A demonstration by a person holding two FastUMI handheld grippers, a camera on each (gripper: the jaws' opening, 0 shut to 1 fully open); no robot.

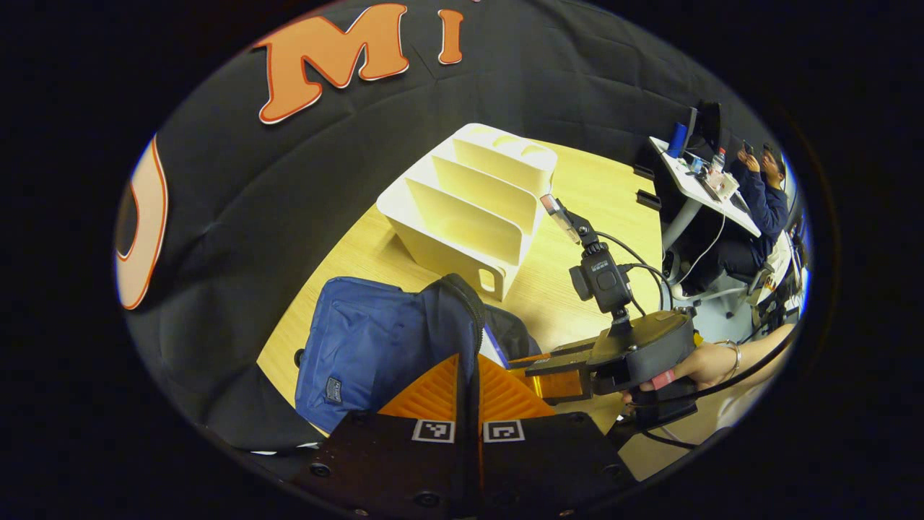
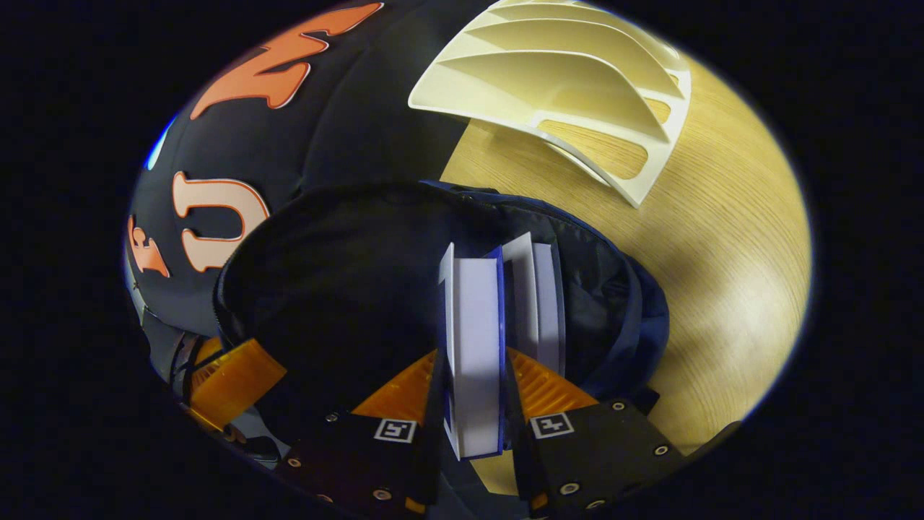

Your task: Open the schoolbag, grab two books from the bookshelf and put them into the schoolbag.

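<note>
pale wood table (image 2: pixel 722 238) under everything, black cloth wall behind.

one blue schoolbag (image 1: pixel 368 347) upright at the near edge of the table, mouth open, dark lining showing in the right gripper view (image 2: pixel 339 289). two books counted at that mouth: one book (image 2: pixel 476 347) with a white page edge and blue cover, clamped between both fingers of the right gripper (image 2: pixel 473 404), lower end just above the opening; a second book (image 2: pixel 538 303) already inside the bag, just beside the first, upright, its top edge standing out of the opening. a sliver of blue and white (image 1: pixel 493 345) glimpsed behind the bag's rim in the left gripper view.

left gripper (image 1: pixel 468 393) closed on the bag's dark zippered rim (image 1: pixel 473 318), fingers pressed against it from either side, holding that edge up. seen from the right gripper view low at the left side of the bag (image 2: pixel 227 383).

right gripper seen from the left gripper view (image 1: pixel 556 372) just right of the bag, held by one hand (image 1: pixel 704 365) with a bracelet at the wrist, one small camera on a stalk on top of it.

one cream bookshelf (image 1: pixel 469 209) with slanted dividers beyond the bag, slots bare, apart from the bag.

far off at the right, one person seated (image 1: pixel 761 206) at a white desk (image 1: pixel 696 188).
</note>
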